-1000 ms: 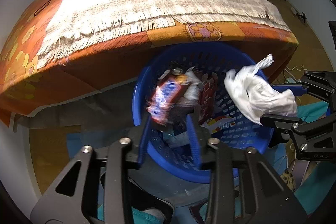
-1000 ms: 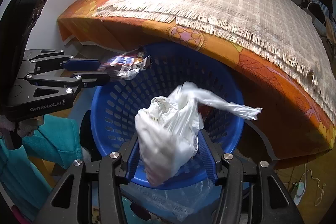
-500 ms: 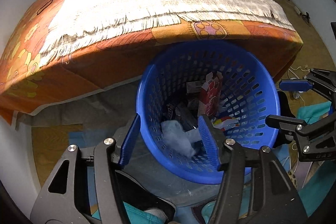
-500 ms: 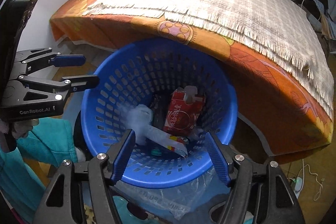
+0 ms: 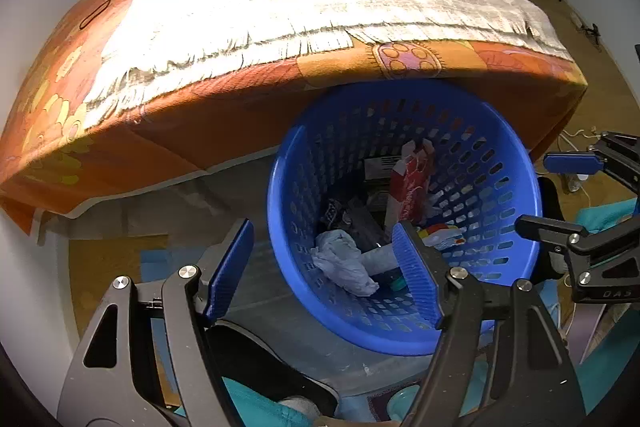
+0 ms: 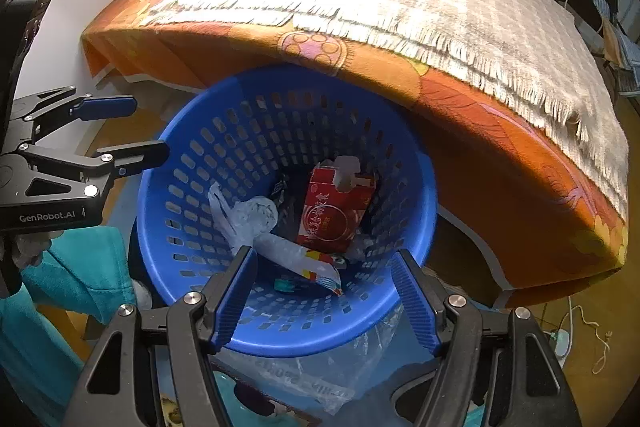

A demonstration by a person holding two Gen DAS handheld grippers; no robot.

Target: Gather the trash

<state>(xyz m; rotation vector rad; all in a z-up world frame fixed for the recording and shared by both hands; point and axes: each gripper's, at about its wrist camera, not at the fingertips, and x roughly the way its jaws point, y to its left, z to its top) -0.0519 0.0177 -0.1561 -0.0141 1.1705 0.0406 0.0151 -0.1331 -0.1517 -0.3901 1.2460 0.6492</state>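
Both my grippers, left [image 5: 322, 267] and right [image 6: 324, 297], hang over the round blue perforated plastic basket [image 6: 424, 195] with jaws spread and empty; the left's have just been opening. The crumpled white plastic bag [image 6: 250, 215] and red paper carton [image 6: 332, 215] lie inside. Drop done, I judge; next I must look for more trash beyond the orange-covered bed [image 6: 480, 115].

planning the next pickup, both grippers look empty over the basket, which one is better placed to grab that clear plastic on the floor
Right, probably. The clear plastic lies just under the right gripper, by the basket's near rim. The left gripper, also open and empty, shows no loose trash near it.
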